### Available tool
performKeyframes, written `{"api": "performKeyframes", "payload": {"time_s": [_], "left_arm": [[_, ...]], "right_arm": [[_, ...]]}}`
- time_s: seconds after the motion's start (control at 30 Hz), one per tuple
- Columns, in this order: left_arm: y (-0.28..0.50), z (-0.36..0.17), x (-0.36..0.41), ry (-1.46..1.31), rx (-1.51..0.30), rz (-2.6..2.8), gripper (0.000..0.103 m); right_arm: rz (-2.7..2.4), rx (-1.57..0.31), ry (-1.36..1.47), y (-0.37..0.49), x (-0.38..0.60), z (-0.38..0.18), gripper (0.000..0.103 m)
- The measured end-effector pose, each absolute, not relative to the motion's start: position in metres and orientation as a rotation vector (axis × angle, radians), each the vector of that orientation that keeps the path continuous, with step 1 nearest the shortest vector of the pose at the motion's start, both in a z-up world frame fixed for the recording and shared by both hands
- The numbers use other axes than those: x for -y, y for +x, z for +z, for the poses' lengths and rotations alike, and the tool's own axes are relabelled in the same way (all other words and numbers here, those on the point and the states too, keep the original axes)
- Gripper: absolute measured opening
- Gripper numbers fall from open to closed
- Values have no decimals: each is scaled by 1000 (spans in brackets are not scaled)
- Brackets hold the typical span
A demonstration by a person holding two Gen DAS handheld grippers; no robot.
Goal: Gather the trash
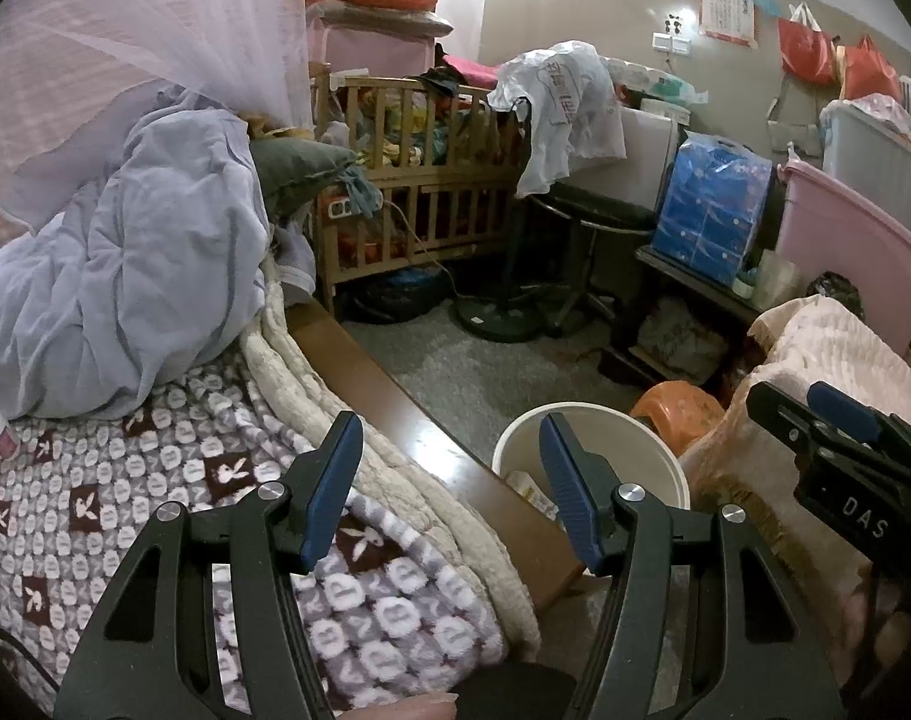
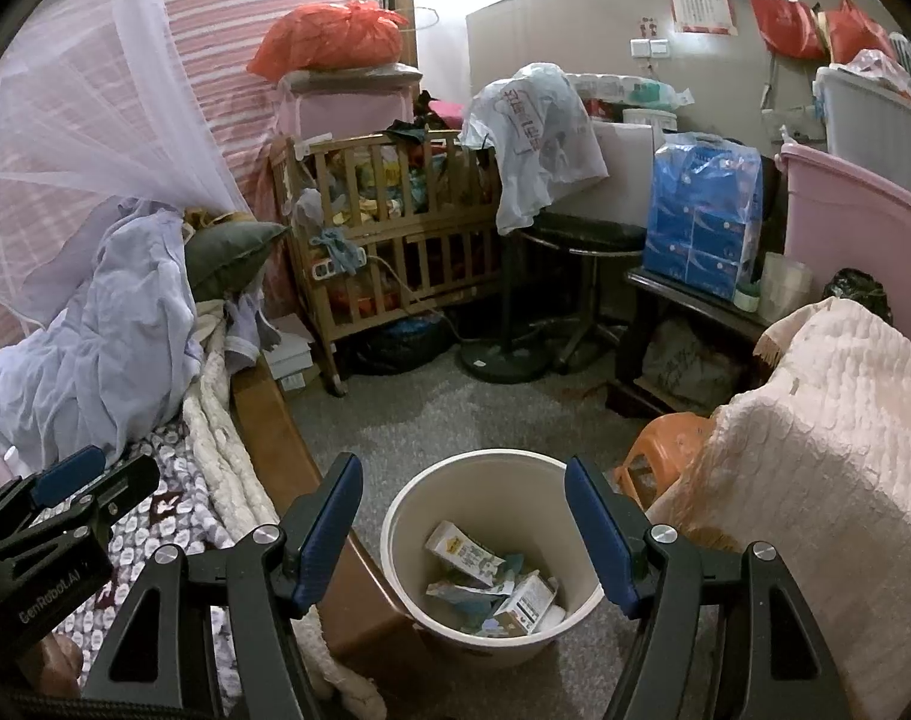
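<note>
A cream plastic bin stands on the grey floor between the bed and a blanket-covered seat. Inside it lie several crumpled cartons and wrappers. My right gripper hangs open above the bin's mouth, with nothing between its blue pads. My left gripper is open too and holds nothing; it hovers over the bed's edge, with the bin just right of it. Each gripper shows in the other's view: the right gripper at the right edge, the left gripper at the left edge.
A patterned blanket and a lilac quilt cover the bed, edged by a wooden frame. An orange stool and a cream blanket flank the bin's right. Farther back stand a wooden crib, a fan base and a blue tissue pack.
</note>
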State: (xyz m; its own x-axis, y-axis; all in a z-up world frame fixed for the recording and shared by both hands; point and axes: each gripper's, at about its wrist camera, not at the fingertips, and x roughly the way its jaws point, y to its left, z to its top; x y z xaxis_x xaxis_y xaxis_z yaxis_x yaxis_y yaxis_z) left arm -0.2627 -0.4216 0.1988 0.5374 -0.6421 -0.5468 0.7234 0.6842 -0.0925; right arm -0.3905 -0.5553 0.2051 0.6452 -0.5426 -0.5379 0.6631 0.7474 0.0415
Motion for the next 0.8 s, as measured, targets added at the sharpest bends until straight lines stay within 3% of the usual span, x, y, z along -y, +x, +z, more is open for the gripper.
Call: {"api": "performKeyframes", "payload": {"time_s": [0.8], "left_arm": [[-261, 188, 422, 148, -605, -821, 60]], "right_arm": [[-695, -541, 251, -394, 554, 197, 68]]}}
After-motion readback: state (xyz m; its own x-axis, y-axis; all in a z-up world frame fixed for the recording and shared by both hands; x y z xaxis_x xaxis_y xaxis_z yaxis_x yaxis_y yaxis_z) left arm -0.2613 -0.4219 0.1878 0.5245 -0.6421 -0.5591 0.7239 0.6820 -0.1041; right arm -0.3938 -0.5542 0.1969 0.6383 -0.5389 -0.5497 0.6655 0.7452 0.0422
